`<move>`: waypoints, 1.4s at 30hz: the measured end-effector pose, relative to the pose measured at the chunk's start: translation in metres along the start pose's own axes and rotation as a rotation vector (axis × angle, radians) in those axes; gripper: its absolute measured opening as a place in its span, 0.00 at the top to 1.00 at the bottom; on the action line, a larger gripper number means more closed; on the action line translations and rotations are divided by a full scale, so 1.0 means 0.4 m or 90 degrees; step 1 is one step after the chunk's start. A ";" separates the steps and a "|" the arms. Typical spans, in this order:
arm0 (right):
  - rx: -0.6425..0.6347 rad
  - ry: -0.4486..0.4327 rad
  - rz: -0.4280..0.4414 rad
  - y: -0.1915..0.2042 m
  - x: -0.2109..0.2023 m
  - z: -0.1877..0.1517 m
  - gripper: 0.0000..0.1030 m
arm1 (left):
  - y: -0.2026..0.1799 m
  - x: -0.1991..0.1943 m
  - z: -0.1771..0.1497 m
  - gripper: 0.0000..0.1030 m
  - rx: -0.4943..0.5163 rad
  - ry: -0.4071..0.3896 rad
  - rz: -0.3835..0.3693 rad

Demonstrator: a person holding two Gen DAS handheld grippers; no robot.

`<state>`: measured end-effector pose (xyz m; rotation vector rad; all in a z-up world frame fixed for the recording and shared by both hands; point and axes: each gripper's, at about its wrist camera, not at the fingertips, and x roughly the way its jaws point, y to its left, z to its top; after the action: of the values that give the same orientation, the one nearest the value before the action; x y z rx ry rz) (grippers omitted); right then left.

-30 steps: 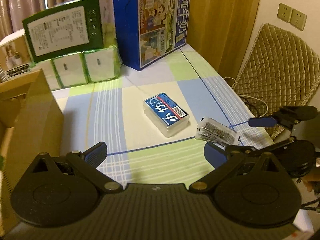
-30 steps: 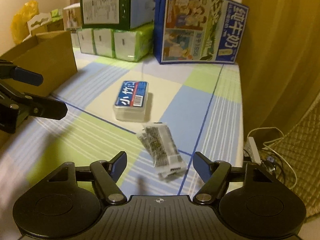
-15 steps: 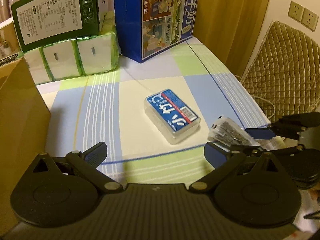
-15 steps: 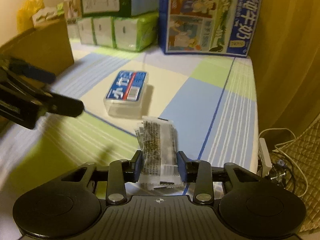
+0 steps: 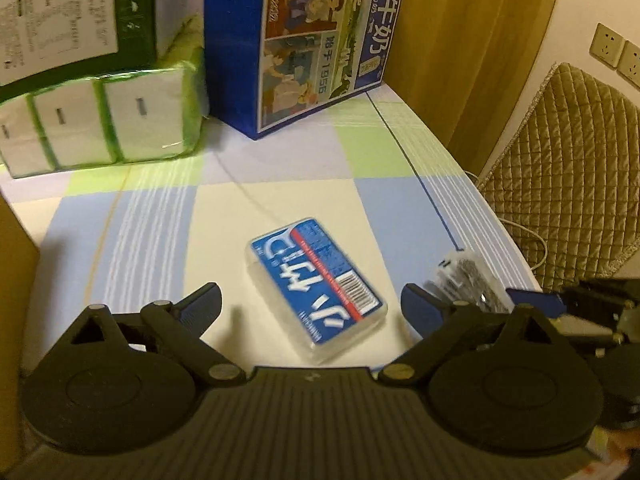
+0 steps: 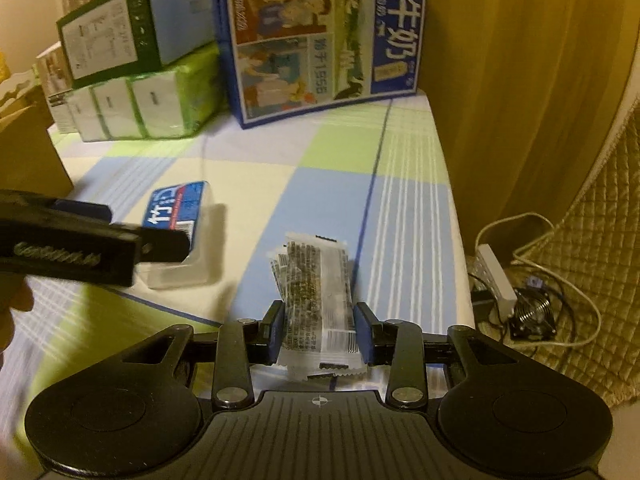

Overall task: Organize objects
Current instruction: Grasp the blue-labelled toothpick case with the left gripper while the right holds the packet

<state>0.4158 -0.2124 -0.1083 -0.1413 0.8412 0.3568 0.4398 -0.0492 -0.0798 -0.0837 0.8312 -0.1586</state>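
A clear plastic box with a blue label (image 5: 316, 286) lies on the checked tablecloth (image 5: 148, 232), just ahead of my open left gripper (image 5: 312, 304), roughly between its fingers. In the right wrist view the same box (image 6: 176, 216) is partly hidden behind the left gripper's finger (image 6: 92, 240). My right gripper (image 6: 320, 330) is shut on a clear sachet bundle with dark print (image 6: 318, 292), held a little above the cloth. That bundle (image 5: 468, 280) shows at the right in the left wrist view.
A blue milk carton box (image 5: 312, 36) and green-wrapped tissue packs (image 5: 104, 128) with a green box (image 6: 132, 36) on top stand at the back. A cardboard box (image 6: 28, 152) is at the left. A quilted chair (image 5: 572, 168) and cables (image 6: 520, 280) lie beyond the table's right edge.
My right gripper shut on the sachet bundle and lifted it. My left gripper moved forward until the blue-label box lay between its open fingers.
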 end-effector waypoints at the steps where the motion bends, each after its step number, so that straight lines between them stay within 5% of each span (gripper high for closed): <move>1: 0.003 0.001 -0.002 -0.003 0.002 0.000 0.67 | -0.004 0.011 0.002 0.12 0.000 0.004 -0.001; 12: 0.009 0.014 -0.011 0.011 -0.013 -0.027 0.67 | -0.023 0.008 -0.037 0.47 0.028 0.022 0.020; 25: -0.041 0.026 -0.020 0.108 -0.119 -0.139 0.66 | -0.045 -0.167 -0.235 0.41 0.077 0.021 0.006; 27: -0.056 0.023 -0.012 0.109 -0.116 -0.138 0.59 | -0.038 -0.163 -0.236 0.35 0.077 0.018 0.013; 29: -0.060 0.018 -0.014 0.101 -0.112 -0.137 0.37 | -0.028 -0.157 -0.232 0.34 0.069 0.016 0.011; 30: -0.065 0.010 -0.017 0.098 -0.111 -0.136 0.36 | -0.026 -0.154 -0.230 0.34 0.068 0.015 0.012; 36: -0.071 0.013 -0.004 0.085 -0.086 -0.133 0.36 | -0.023 -0.134 -0.210 0.35 0.075 0.006 0.013; 42: -0.071 0.011 0.009 0.095 -0.093 -0.137 0.56 | -0.022 -0.108 -0.191 0.41 0.080 0.014 0.015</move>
<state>0.3408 -0.2007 -0.1161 -0.2428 0.8393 0.4174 0.3537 -0.0514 -0.0984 0.0454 0.8427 -0.1891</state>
